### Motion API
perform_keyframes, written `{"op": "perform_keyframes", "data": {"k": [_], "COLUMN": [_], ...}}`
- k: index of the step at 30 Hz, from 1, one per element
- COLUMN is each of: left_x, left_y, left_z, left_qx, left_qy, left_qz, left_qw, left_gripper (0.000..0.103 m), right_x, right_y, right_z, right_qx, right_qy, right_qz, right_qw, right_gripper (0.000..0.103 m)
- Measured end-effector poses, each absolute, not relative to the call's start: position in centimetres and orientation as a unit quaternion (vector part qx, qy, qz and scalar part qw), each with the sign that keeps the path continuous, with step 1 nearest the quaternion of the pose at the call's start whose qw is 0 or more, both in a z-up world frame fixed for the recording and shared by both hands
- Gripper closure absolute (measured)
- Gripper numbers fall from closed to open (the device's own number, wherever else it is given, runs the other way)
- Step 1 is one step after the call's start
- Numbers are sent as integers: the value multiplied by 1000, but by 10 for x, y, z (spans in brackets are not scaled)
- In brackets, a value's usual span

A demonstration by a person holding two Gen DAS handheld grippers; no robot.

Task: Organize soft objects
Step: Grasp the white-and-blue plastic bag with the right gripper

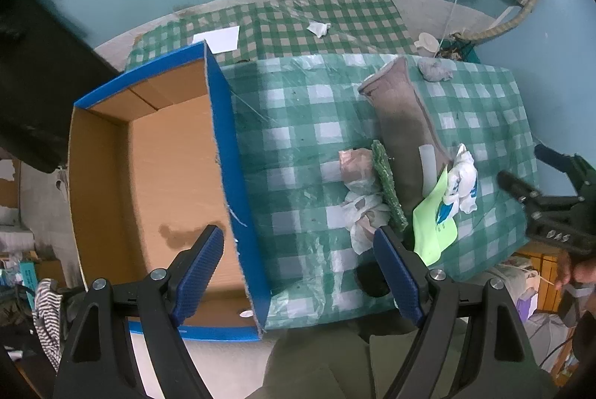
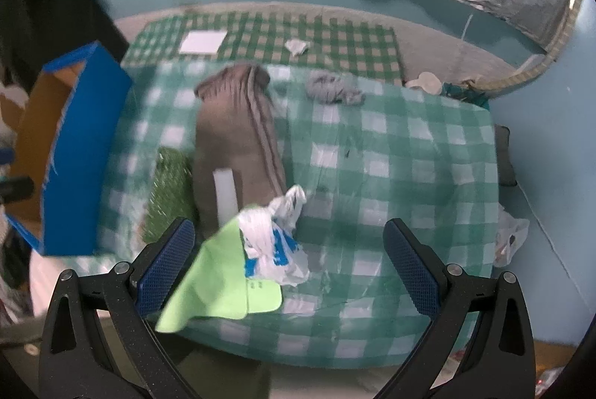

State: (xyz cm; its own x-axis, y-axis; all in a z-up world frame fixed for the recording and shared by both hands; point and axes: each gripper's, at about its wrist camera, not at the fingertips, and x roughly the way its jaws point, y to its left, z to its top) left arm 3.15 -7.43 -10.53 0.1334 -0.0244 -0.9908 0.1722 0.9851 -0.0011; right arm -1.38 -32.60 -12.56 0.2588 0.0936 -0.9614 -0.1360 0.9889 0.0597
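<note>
1. Through the left wrist camera I see my left gripper point(image 1: 298, 272) at the bottom of the frame, jaws wide apart with nothing between them; one blue pad sits over the box, the other over the table edge.
2. The open cardboard box point(image 1: 227, 153) with blue outer walls fills the left half of this view, its brown inside bare apart from a dark stain.
3. To its right, the green checked tablecloth point(image 1: 298, 123) carries the soft things in the centre right: a long grey-brown cloth point(image 1: 404, 123), a green scrubbing pad point(image 1: 387, 183) on edge against its left side, and crumpled white bags point(image 1: 363, 212) touching the pad.
4. A light green cloth point(image 1: 436, 227) and a white and blue plastic bag point(image 1: 462, 179) lie at the cloth's lower right end; a grey rag point(image 1: 434, 69) sits near the upper right of the table.
5. My right gripper point(image 1: 521, 175) shows at the right edge.
6. Through the right wrist camera, which is blurred, my right gripper point(image 2: 290, 261) is also spread wide and empty at the bottom.
7. The white and blue plastic bag point(image 2: 275, 238) lies on the light green cloth point(image 2: 223, 279) in the lower centre, between the pads in the frame.
8. The grey-brown cloth point(image 2: 238, 127) runs up the centre left, the scrubbing pad point(image 2: 167, 194) just left of it, the grey rag point(image 2: 333, 88) upper centre, the box point(image 2: 85, 153) at the left edge.
</note>
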Motion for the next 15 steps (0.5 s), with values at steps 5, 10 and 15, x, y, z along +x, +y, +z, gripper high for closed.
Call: {"op": "perform_keyframes", "data": {"k": [5, 10, 15], "left_x": [31, 30, 31], "left_y": [-82, -87, -93], "left_z": [-117, -130, -138], "left_qx": [68, 70, 71], "left_qy": [661, 672, 678], "left_qz": [-64, -61, -61], "left_qw": [745, 735, 729], "left_gripper": [18, 19, 19], "right_x": [-15, -15, -13], "right_y": [-322, -322, -323], "right_z": [-156, -178, -197], "right_qx": [-32, -35, -39], "right_qy": [622, 633, 639], "right_qz": [87, 90, 98], "right_qw": [777, 768, 762], "right_gripper": [2, 2, 2]}}
